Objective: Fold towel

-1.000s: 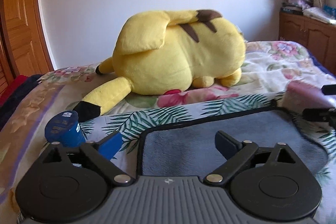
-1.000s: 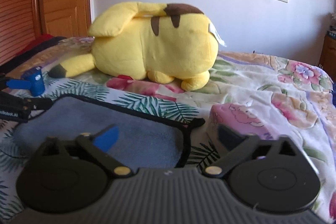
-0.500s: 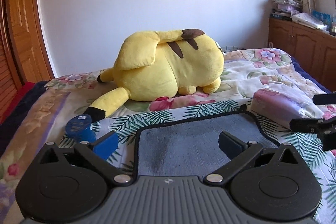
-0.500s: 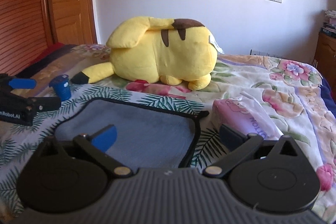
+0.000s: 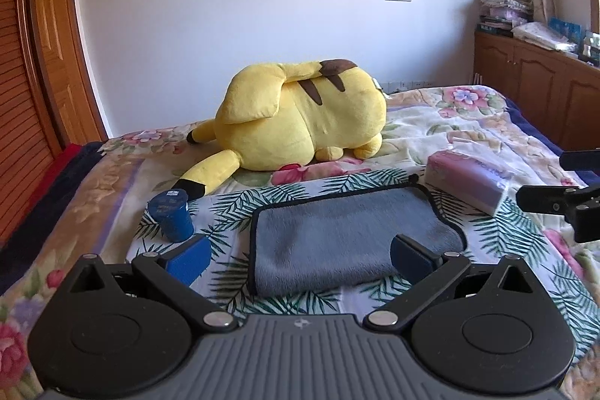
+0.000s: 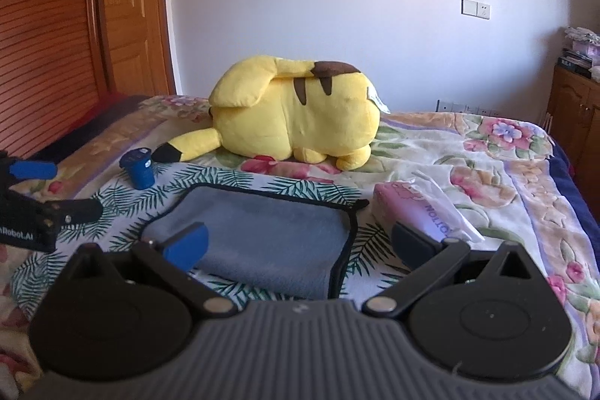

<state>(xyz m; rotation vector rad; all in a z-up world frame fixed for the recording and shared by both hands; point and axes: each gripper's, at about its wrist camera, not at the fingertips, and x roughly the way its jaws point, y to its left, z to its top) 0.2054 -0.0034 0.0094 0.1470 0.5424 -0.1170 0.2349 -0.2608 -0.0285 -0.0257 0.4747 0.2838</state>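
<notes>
A grey towel [image 5: 348,235] with a dark hem lies folded flat on the floral bedspread; it also shows in the right wrist view [image 6: 262,238]. My left gripper [image 5: 300,259] is open and empty, held above the towel's near edge. My right gripper [image 6: 298,244] is open and empty, above the towel's near right part. The right gripper's fingers [image 5: 547,197] show at the right edge of the left wrist view, and the left gripper's fingers [image 6: 33,171] at the left edge of the right wrist view.
A big yellow plush toy [image 5: 300,119] lies behind the towel. A blue cup [image 5: 170,216] stands left of it, a pink tissue pack [image 5: 468,179] right of it. Wooden wardrobe [image 6: 56,25] at left, cabinets [image 5: 543,89] at right.
Both grippers have pulled back and up from the towel. The folded towel's near edge has come into view. Both stay open and empty.
</notes>
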